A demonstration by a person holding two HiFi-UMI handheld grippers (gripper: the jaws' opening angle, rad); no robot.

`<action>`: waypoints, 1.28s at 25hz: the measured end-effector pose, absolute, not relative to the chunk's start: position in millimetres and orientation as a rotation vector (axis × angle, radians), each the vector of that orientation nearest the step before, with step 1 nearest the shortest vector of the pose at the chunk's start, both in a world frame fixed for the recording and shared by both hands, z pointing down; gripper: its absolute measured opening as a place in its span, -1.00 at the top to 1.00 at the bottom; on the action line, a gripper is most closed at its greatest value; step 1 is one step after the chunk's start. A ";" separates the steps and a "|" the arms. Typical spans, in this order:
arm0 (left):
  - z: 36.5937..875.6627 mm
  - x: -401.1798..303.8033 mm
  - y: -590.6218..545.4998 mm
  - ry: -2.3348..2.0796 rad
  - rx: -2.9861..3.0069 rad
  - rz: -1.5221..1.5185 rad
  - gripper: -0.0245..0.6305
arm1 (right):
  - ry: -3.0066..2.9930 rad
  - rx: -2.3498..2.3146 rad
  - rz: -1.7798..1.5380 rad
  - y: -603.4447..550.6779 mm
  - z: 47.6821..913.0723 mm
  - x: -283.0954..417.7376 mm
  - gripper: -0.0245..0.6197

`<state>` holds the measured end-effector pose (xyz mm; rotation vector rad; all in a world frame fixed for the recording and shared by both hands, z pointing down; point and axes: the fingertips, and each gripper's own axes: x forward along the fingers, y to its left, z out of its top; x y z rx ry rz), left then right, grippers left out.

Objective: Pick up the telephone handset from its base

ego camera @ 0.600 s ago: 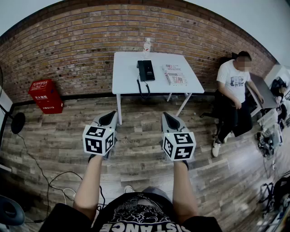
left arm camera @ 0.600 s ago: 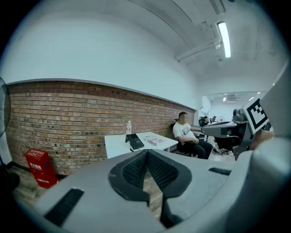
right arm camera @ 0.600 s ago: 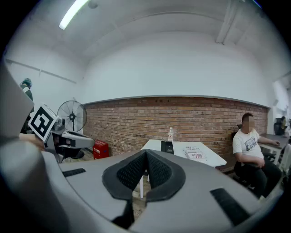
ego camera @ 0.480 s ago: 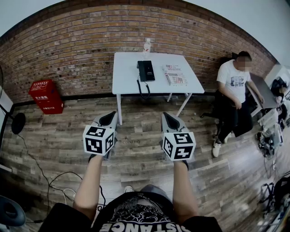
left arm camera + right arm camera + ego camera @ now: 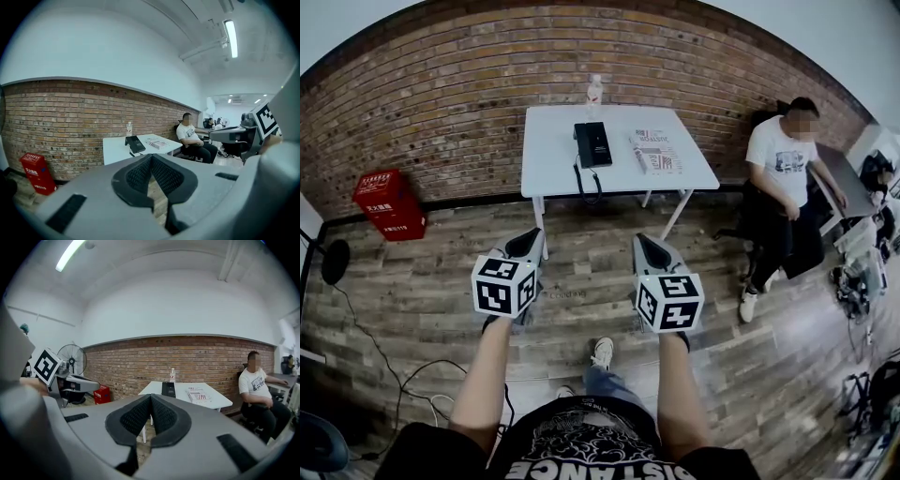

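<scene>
- Approach step: the telephone, its handset on the base, lies on the white surface, well apart from both grippers.
- The left gripper and right gripper hang over the floor, fingers together, empty.
- Next, I judge: come close, then open the fingers over the handset.
- A bottle and a booklet are near it; a person sits at the right; nothing blocks the way.

Bare floor lies open toward twelve o'clock, up to the table. On it, the phone has free tabletop at its nine. A booklet lies near at three and a bottle stands at twelve. A seated person blocks two o'clock, a red box ten.
</scene>
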<state>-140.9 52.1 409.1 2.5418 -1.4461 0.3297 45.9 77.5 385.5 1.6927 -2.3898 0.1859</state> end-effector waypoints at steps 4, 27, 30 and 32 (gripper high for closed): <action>414.6 -125.1 27.3 -1.431 2.543 0.342 0.90 | -2.409 1.675 0.189 50.4 388.8 55.9 0.92; 422.3 -74.2 -146.7 -1.514 2.448 0.324 0.77 | -2.504 1.510 0.205 -141.4 396.7 94.6 0.92; 424.6 -66.7 -160.3 -1.511 2.438 0.336 0.65 | -2.516 1.496 0.212 -156.6 398.0 100.5 0.92; 425.7 -63.2 -169.4 -1.523 2.433 0.343 0.62 | -2.524 1.489 0.217 -166.3 399.7 105.1 0.92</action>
